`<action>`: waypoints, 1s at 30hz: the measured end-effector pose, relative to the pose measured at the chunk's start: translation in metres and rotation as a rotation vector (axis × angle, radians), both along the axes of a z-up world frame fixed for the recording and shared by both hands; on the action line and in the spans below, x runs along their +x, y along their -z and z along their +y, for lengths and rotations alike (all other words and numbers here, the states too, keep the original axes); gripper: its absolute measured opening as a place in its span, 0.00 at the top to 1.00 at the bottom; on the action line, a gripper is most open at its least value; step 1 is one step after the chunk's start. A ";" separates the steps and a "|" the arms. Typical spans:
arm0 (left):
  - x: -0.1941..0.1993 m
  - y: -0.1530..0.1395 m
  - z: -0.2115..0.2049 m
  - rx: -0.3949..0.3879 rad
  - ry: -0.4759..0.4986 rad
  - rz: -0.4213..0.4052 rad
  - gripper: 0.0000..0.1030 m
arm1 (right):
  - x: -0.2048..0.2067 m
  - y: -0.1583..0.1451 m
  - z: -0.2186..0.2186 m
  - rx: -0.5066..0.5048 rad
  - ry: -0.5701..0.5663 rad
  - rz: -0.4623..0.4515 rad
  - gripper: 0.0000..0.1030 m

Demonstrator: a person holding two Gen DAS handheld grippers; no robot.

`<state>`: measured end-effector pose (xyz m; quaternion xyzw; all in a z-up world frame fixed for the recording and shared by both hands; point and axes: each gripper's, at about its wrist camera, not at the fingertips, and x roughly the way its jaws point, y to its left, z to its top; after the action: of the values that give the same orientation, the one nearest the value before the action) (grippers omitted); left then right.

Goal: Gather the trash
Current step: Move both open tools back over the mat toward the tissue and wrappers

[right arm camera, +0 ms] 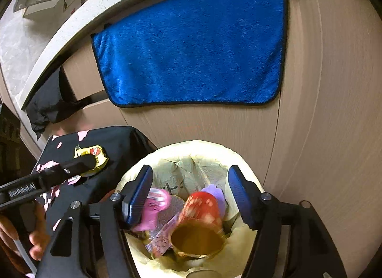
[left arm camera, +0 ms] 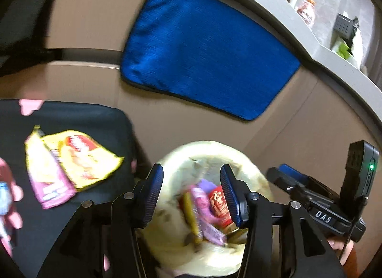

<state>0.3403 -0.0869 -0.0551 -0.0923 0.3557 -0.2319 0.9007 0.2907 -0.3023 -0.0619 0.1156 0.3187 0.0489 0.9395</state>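
Bin w/ yellow liner (right arm camera: 210, 153) holding red cup (right arm camera: 200, 208) tilted, pink wrappers (right arm camera: 152, 206), yellow chip bag (left arm camera: 88, 158) flat on black cloth beside

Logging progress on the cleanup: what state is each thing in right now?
Trash bin: lined, open, holding wrappers.
Red cup: in the bin, tipped over.
Yellow chip bag: flat on the black cloth, uncollected.
Pink wrapper: beside it, uncollected.
Blue towel: hanging.
Left gripper: open.
Right gripper: open.

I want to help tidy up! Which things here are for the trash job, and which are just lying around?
For the job:
lined bin
red cup in the bin
pink wrapper in the bin
yellow chip bag on the black cloth
pink packet beside it

Just lying about:
blue towel hanging on the cabinet
jars on the counter
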 end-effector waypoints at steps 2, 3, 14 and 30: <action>-0.005 -0.003 0.015 0.013 -0.037 -0.007 0.52 | -0.001 -0.001 0.002 0.006 0.003 -0.004 0.39; -0.008 -0.003 0.022 0.019 -0.056 -0.012 0.52 | -0.002 -0.002 0.004 0.007 0.000 -0.005 0.38; -0.054 -0.004 0.158 0.120 -0.352 -0.061 0.52 | -0.015 -0.027 0.072 -0.058 -0.055 -0.085 0.38; -0.005 0.048 0.264 -0.062 -0.400 0.305 0.52 | 0.006 -0.028 0.207 -0.148 -0.250 -0.083 0.38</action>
<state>0.3355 0.1775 -0.1032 -0.2222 0.4547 -0.0431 0.8614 0.2970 -0.0951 -0.0341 0.0035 0.2943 0.1464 0.9444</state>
